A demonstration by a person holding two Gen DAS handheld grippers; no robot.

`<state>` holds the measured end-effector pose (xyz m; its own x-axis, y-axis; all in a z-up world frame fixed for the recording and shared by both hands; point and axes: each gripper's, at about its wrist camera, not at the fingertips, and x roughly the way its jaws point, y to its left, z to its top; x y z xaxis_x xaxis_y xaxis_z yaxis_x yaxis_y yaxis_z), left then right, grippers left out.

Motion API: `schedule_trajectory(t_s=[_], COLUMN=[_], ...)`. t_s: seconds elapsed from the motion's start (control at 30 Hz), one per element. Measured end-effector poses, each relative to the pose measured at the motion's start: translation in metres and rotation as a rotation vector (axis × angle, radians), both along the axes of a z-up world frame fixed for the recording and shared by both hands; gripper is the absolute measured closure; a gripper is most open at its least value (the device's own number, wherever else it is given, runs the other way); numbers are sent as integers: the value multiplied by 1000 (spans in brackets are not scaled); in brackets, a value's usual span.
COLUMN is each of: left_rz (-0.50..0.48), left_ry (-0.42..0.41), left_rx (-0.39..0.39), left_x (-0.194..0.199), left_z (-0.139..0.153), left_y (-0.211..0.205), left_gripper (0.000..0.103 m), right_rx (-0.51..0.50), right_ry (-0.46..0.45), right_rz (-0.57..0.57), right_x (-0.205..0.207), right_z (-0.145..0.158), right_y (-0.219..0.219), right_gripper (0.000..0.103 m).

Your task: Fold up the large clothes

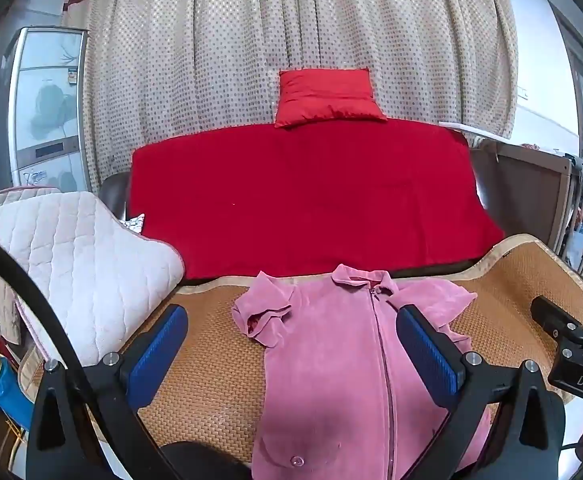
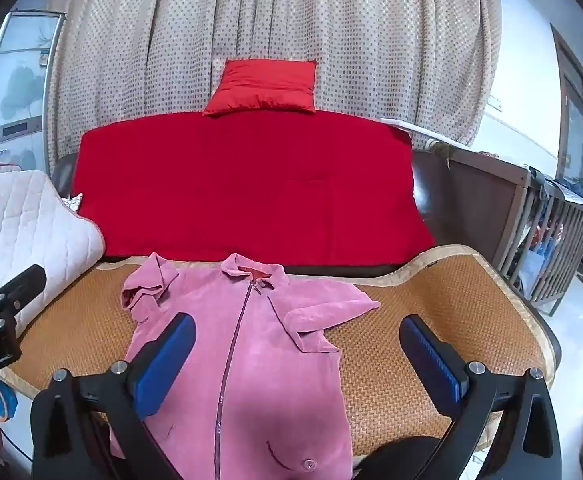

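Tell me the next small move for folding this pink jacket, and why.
Probably lower the left gripper onto the crumpled sleeve and spread it flat: the pink jacket lies zipped, front up on the woven mat, both grippers open and empty, right gripper hovering too.

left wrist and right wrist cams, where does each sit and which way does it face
Left wrist view: on the left gripper, looking forward and slightly down over the pink jacket; its open jaws and the right gripper's side show.
Right wrist view: on the right gripper, same heading; its open jaws and the left gripper's side show.
Shared: jacket, woven mat, red blanket, red pillow, curtain.
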<state>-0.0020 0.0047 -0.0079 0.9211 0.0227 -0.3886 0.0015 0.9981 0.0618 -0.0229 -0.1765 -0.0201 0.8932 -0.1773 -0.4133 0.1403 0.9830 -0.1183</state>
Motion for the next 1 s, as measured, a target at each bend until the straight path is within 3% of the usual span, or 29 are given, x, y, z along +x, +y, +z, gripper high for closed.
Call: schedule_trajectory(t_s=[1.0], left_rz=[-2], left_ry=[9], left_rx=[14], left_x=[-1], left_z=[2], left_y=[-3], left_gripper=[0], right_rx=[-4], right_ry=[5], right_rz=[8], right_x=[1], right_z=[0], right_y=[1], right_gripper=[0])
